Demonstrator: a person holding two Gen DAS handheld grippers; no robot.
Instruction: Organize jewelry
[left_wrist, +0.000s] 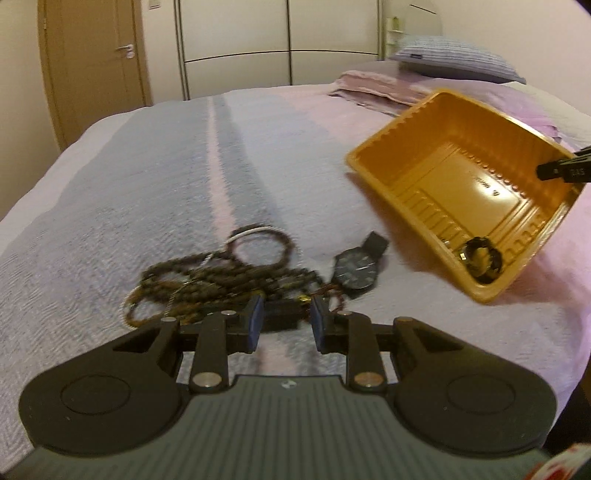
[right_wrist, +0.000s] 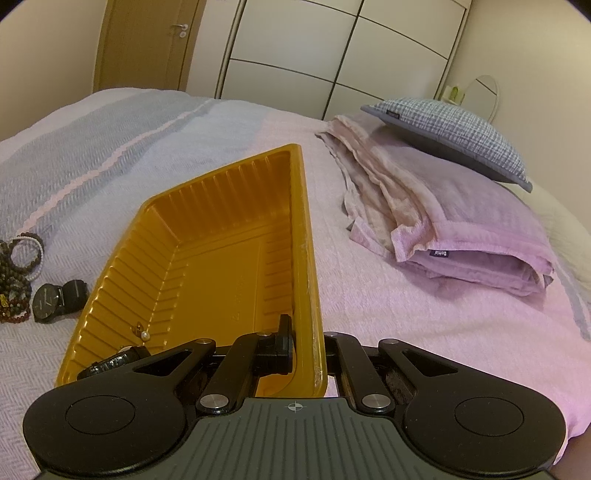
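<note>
Evidently the orange tray (right_wrist: 236, 258) is held tipped on the bed (right_wrist: 388, 288) by the right gripper (right_wrist: 306, 347), whose jaws are clamped on the near rim, one finger inside and one outside; the tilt is judged to keep the mouth facing the jewelry pile. A dark bracelet (left_wrist: 480, 260) and a small pearl piece (right_wrist: 144, 334) are already gathered at the tray's low corner. The left gripper (left_wrist: 286, 319) is poised over the bead strands (left_wrist: 207, 284), jaws partly open with a dark piece framed between them; no contact by the pads can be made out. A black watch (left_wrist: 356, 271) lies just beside the beads, between pile and tray. Strands are tangled, so several may lift together. Folded blankets (right_wrist: 443, 229) and a pillow (right_wrist: 450, 136) are noted well apart, obstructing nothing
</note>
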